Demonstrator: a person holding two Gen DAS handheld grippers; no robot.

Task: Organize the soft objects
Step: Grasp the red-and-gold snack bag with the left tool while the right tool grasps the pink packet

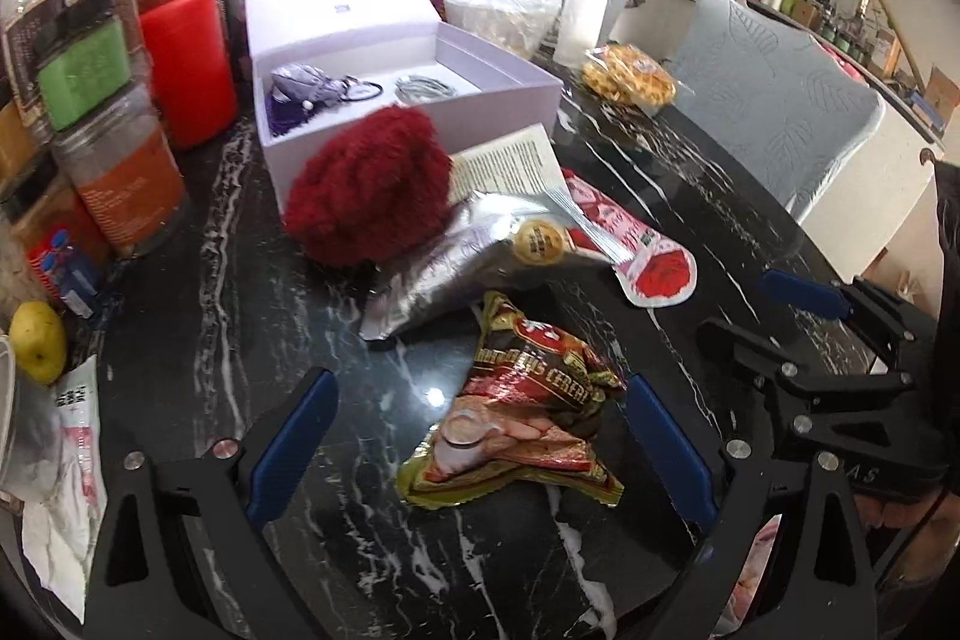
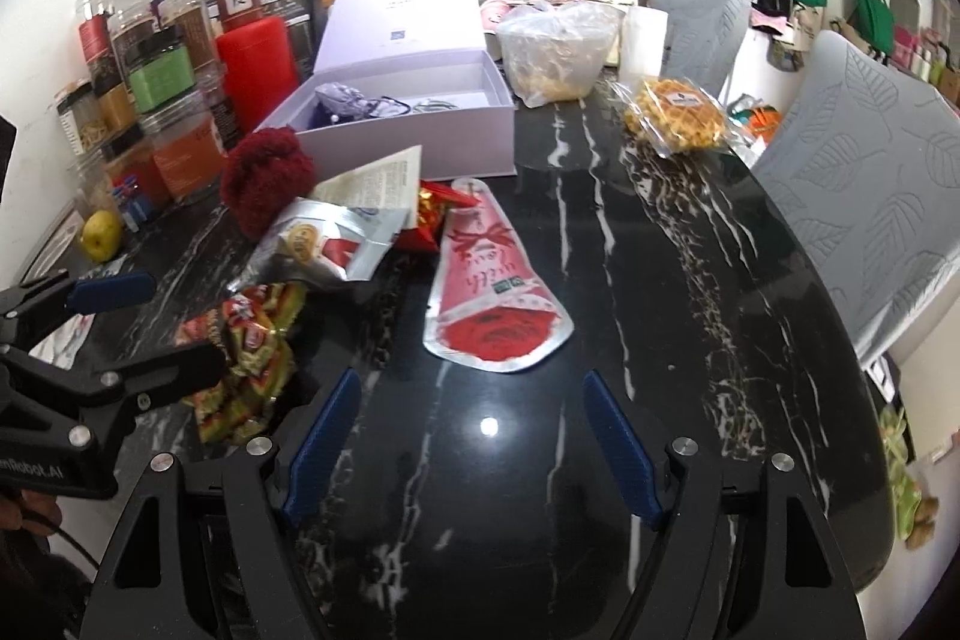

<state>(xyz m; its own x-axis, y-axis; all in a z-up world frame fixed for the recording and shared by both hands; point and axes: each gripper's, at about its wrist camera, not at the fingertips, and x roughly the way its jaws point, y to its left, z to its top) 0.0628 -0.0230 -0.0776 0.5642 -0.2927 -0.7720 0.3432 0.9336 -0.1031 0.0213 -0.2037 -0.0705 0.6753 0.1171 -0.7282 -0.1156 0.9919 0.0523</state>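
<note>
Cereal packet (image 1: 516,400) lies crumpled on the black marble table (image 1: 252,280), low in the left wrist frame.

The left gripper (image 1: 480,436) hangs over it, blue fingers (image 1: 294,436) spread wide either side, not pressing it. The right gripper (image 2: 474,448) stands apart over bare tabletop, empty. A red fluffy ball (image 1: 366,184) sits mid-frame against the open white box (image 1: 420,100); a silver pouch (image 1: 480,268) lies just above the packet.
</note>
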